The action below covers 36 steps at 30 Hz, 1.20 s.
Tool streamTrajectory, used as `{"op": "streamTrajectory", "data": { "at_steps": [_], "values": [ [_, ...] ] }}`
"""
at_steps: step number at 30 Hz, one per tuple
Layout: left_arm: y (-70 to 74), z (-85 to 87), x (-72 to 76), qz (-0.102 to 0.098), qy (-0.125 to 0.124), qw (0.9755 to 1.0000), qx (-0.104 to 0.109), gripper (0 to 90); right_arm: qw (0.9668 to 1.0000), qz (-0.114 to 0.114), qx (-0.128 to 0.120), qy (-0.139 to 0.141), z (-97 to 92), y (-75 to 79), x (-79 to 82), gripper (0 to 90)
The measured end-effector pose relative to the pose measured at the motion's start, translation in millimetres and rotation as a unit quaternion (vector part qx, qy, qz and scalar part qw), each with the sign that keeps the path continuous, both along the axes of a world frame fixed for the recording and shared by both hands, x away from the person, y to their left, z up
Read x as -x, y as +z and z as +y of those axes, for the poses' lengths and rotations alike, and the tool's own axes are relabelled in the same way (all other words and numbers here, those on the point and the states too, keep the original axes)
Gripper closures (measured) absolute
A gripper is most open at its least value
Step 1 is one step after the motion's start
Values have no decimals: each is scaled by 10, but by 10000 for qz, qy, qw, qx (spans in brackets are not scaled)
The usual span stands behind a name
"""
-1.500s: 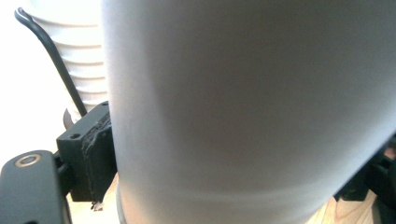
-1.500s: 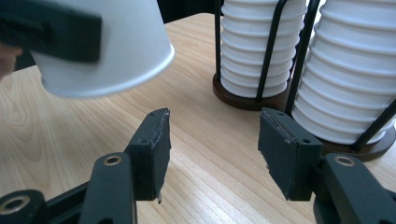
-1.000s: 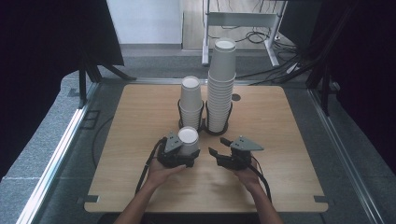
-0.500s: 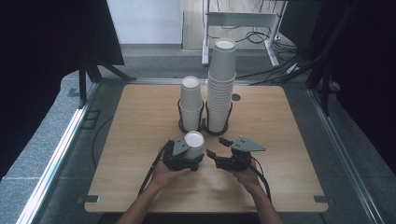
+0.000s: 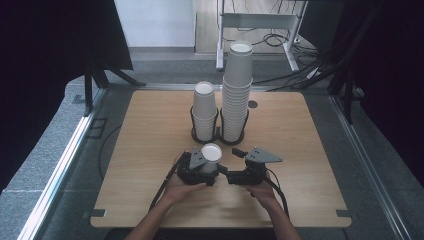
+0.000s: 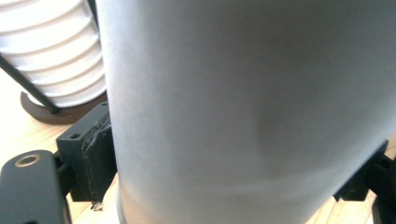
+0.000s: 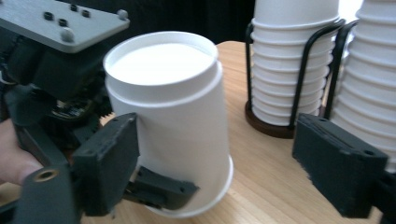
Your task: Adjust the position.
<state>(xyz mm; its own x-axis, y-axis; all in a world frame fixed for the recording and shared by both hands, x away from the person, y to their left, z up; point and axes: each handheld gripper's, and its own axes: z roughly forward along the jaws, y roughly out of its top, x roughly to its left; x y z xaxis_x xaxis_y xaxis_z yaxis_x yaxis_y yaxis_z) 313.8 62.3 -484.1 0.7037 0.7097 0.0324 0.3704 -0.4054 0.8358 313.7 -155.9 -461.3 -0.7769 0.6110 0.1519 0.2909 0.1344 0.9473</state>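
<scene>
A person at a wooden table [image 5: 150, 125] holds an upside-down white paper cup [image 5: 211, 155] in the left gripper [image 5: 202, 167], its jaws clamped on the cup's lower wall, while the right gripper [image 5: 239, 176] faces it with jaws spread wide and nothing between them. The cup sits just in front of two wire holders, a short stack of cups [image 5: 205, 111] on the left and a tall stack [image 5: 237, 92] beside it. If a handover is the step in hand, it would go best with the right jaws brought squarely round the cup's middle and closed gently, since thin paper dents easily, before the left lets go. Both hands rest low near the table's near edge, grippers angled toward each other, the cup tilted slightly
</scene>
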Motion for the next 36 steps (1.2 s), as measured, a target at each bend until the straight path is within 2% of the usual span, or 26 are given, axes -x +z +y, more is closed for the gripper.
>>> {"op": "streamTrajectory", "data": {
  "at_steps": [11,14,20,28,30,33,36],
  "values": [
    [-60,-118,45,97,-257,9996,-56,130,9994,42,35,327,122,-36,39,143],
    [-69,-155,63,102,-344,9993,-94,129,9992,65,-25,392,136,-43,43,167],
    [-74,-211,101,131,-485,9987,-109,129,9994,-14,-14,351,154,-70,58,207],
    [-73,-228,94,199,-453,9987,-85,122,9995,-17,-46,313,151,-81,57,225],
    [-75,-232,94,184,-377,9991,-46,108,9995,1,-58,302,147,-77,55,231],
    [-80,-245,87,134,-208,9996,-147,34,9994,72,-142,296,126,-75,32,235],
    [-84,-232,74,220,-246,9994,-115,29,9986,232,-352,322,79,-82,1,236]
  ]
}}
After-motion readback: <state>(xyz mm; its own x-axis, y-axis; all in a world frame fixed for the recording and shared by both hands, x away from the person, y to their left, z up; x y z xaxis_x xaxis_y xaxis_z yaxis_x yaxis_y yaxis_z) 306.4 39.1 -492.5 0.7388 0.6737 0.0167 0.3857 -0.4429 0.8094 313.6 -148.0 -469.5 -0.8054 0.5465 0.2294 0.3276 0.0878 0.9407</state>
